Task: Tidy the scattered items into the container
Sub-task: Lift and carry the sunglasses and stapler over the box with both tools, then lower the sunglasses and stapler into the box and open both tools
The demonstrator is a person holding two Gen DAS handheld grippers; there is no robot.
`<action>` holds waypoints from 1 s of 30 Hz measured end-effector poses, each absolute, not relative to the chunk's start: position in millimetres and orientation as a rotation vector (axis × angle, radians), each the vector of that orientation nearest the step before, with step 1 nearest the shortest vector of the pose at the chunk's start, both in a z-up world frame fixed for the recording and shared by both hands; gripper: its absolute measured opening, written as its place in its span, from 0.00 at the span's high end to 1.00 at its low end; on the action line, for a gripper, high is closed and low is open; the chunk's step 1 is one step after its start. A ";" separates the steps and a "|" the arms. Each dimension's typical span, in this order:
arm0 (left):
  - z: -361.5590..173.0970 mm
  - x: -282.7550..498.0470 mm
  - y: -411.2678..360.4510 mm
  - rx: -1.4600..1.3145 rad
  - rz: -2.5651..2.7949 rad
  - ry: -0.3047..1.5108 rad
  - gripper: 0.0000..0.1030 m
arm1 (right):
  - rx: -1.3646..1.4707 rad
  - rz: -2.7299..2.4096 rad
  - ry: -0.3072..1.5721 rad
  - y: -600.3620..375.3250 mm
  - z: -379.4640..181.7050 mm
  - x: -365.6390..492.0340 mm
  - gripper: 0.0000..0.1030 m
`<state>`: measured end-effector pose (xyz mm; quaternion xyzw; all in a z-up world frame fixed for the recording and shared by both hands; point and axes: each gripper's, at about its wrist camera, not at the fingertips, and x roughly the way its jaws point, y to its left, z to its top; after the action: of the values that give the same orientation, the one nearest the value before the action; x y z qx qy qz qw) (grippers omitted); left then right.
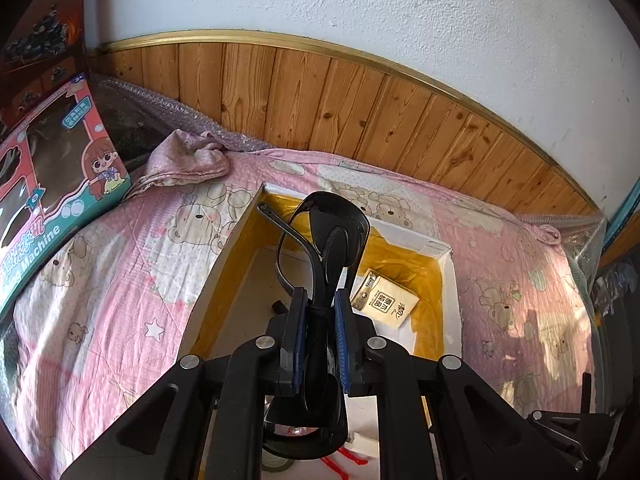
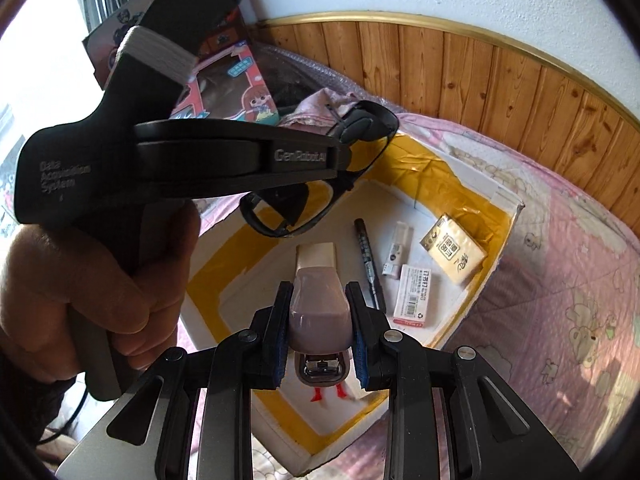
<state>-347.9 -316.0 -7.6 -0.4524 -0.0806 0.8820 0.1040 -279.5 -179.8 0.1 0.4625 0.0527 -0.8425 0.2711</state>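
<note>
The left claw [image 1: 320, 308] is clamped on a pair of black sunglasses [image 1: 320, 240], which jut forward from between its blue pads above the white box [image 1: 224, 264] with yellow-taped walls. The right claw [image 2: 320, 312] grips a mauve stapler [image 2: 320, 304], nose pointing ahead over the same box. Beyond the right claw, on the box floor, lie a pen [image 2: 368, 260], a white eraser [image 2: 414, 294], a small white stick [image 2: 396, 252] and a tissue pack [image 2: 454, 254]. The red item beneath each claw is mostly hidden. The hand [image 2: 92, 280] holding the left gripper blocks the box's near-left part.
</note>
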 end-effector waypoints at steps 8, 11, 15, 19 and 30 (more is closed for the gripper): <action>-37.6 -380.6 -295.5 -1.401 2.551 0.036 0.86 | 1.290 -2.227 0.173 -183.7 -15.2 -295.4 0.74; -45.1 -386.6 -290.9 -1.401 2.556 0.122 0.86 | 1.307 -2.213 0.162 -182.0 -19.2 -301.0 0.73; -54.4 -398.4 -289.1 -1.400 2.576 0.201 0.82 | 1.315 -2.205 0.170 -181.9 -22.3 -305.9 0.72; -59.9 -409.5 -296.7 -1.412 2.614 0.198 0.46 | 1.311 -2.231 0.164 -174.3 -21.2 -308.2 0.55; -27.1 -378.3 -318.1 -1.350 2.660 0.093 0.45 | 1.289 -2.240 0.108 -150.5 -3.8 -282.9 0.55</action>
<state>-378.3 -318.1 -27.1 -0.4511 0.0311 0.8885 0.0785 -282.9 -150.5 -3.8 0.4794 0.0402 -0.8328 0.2738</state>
